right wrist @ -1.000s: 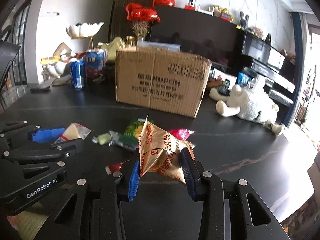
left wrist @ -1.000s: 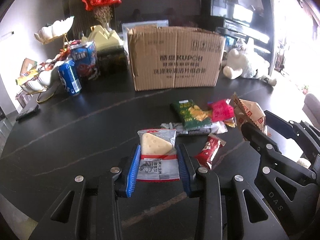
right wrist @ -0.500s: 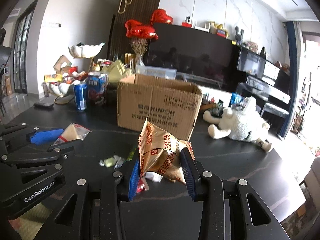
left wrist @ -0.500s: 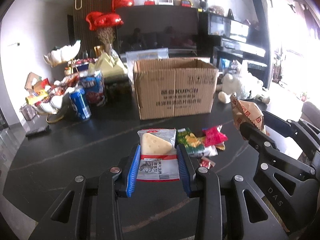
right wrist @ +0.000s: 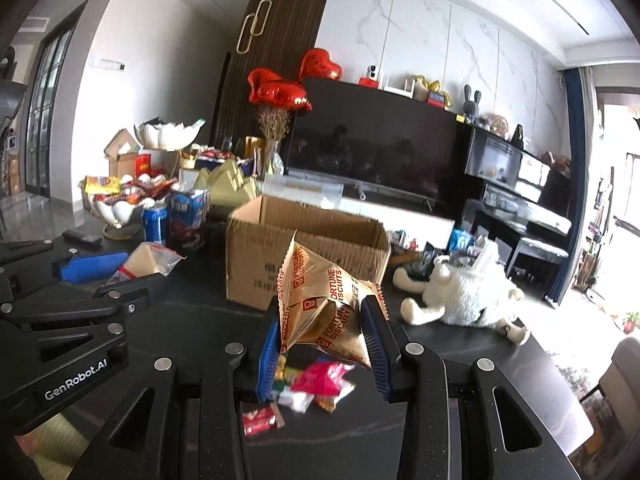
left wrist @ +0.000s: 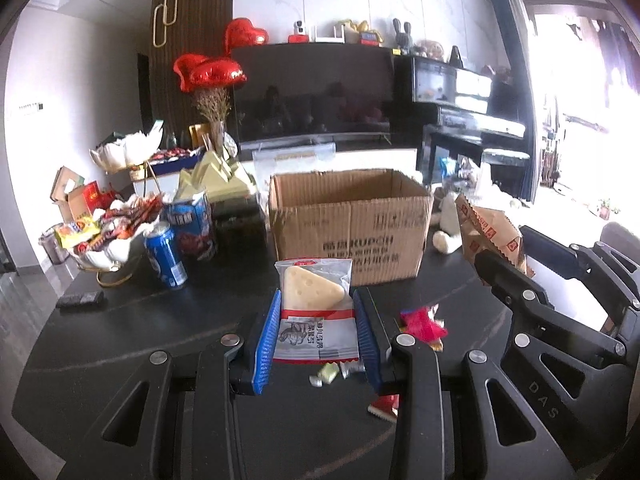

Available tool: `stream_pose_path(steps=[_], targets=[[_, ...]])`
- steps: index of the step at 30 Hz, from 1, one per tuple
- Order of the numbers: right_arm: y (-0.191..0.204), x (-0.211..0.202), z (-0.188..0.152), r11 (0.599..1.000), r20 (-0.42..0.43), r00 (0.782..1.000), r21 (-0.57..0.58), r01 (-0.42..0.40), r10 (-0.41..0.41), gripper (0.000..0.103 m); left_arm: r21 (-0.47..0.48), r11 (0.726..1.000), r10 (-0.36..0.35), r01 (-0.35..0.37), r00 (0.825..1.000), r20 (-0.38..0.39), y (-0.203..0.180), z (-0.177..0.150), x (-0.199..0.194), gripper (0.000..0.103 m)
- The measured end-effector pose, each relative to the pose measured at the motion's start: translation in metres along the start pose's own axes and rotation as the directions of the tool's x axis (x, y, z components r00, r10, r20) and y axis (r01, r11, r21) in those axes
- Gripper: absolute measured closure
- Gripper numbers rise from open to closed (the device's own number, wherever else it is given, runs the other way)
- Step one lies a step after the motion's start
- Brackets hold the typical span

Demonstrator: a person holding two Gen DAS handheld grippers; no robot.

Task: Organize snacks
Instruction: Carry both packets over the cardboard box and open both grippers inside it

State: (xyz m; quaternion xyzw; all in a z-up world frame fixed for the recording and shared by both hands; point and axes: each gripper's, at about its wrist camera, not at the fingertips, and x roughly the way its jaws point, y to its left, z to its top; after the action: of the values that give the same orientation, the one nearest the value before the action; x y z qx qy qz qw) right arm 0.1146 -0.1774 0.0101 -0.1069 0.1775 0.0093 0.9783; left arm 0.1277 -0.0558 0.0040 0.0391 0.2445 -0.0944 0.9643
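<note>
Right now both grippers are hanging above the dark bench point(left wrist: 120, 320), each with a snack clamped in its jaws, and both are facing the open cardboard box point(left wrist: 348, 224) standing further back. The left gripper point(left wrist: 316, 336) is pinching a clear packet with a cheese-shaped cake point(left wrist: 314, 304) by its two side edges; the pale wedge with its round dimples is sitting in the upper half, above a red band and a white printed panel, and the packet is standing flat and upright between the blue pads. The right gripper point(right wrist: 324, 344) is squeezing a tan pouch printed "Fortune Biscuits" point(right wrist: 324, 304), puffed and creased, its serrated top corner pointing upward. As I judge it, the sorting is only partly under way: these two are lifted but not yet in the box, whose inside is looking bare as far as I can see over its rim. Still lying loose on the bench beneath the grippers are a pink packet point(right wrist: 322, 376), a small red wrapper point(right wrist: 262, 420) and a few little sweets point(left wrist: 328, 372), so several more trips are waiting. Off to the left a blue can point(left wrist: 166, 256), a blue carton point(left wrist: 194, 224) and a white bowl heaped with wrapped snacks point(left wrist: 108, 240) are standing together, and a white plush toy point(right wrist: 468, 296) is sprawling on the bench to the right of the box. Whether those belong to the job I cannot tell.
</note>
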Motion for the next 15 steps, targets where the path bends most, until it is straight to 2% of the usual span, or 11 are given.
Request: stream_pose_path(steps=[6,15], targets=[[-0.005,0.012,0.018,1.0,0.016,1.0,0.021,-0.011,0.011,0.063,-0.021,1.0,-0.002,0.002,1.0,0.019,0.007,0.02,0.006,0.067],[-0.015,0.042,0.041,0.998,0.015,0.999,0.052,-0.037,0.036,0.063,0.003,1.0,0.0,0.0,0.999,0.05,0.01,0.054,0.024,0.067]])
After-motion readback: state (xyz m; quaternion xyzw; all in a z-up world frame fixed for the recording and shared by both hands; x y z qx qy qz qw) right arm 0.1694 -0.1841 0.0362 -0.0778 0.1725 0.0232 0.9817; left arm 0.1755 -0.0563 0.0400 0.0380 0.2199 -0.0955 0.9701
